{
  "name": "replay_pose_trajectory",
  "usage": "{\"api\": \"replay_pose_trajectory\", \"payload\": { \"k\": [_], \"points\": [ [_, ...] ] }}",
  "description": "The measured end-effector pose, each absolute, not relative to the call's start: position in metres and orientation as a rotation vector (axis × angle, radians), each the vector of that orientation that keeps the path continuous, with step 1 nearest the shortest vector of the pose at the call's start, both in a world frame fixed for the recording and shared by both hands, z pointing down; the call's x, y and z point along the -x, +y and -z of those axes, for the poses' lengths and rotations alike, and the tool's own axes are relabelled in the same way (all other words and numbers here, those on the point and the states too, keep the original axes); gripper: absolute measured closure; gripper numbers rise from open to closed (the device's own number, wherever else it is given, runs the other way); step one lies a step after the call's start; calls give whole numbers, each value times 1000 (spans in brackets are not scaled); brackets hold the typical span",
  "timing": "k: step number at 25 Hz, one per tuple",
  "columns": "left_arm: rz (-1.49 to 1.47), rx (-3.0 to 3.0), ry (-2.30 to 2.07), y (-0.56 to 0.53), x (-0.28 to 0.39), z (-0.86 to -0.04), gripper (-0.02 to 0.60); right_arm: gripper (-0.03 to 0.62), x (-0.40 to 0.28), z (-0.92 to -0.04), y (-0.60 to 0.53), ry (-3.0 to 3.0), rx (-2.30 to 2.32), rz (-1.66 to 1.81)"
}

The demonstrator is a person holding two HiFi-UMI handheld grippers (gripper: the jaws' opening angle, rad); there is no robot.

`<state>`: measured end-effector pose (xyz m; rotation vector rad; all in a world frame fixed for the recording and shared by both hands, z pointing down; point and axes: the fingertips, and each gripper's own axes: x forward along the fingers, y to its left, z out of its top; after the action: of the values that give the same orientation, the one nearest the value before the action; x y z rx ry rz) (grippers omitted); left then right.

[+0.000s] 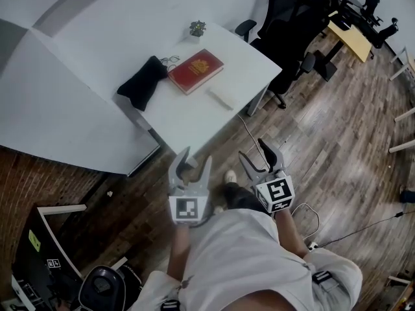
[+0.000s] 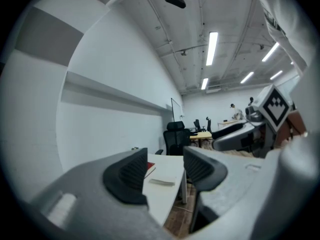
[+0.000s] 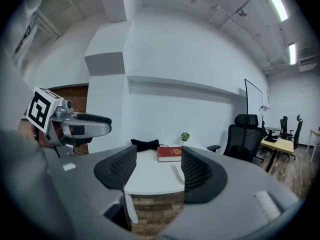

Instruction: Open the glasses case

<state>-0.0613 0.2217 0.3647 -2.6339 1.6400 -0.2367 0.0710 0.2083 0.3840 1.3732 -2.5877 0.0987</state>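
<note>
Lying on the table (image 1: 249,54), the glasses case (image 1: 220,97) is untouched; the left gripper (image 1: 196,156) and right gripper (image 1: 254,149) are held unclenched, empty.

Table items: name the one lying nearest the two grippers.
The white oblong case, alone near the table front edge; the red book, black pouch and small plant sit farther back.

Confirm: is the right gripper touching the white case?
Apart. Head view shows the right gripper open over the floor, short of the table; the white case lies on it untouched.
</note>
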Motion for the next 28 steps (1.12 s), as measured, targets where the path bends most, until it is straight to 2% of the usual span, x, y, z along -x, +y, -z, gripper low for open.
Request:
{"api": "replay_pose_trajectory", "payload": {
  "k": [28],
  "points": [
    [309, 2569, 1743, 71, 12, -363, 360, 319, -122, -386, 48, -2637, -1264, -131]
  ]
}}
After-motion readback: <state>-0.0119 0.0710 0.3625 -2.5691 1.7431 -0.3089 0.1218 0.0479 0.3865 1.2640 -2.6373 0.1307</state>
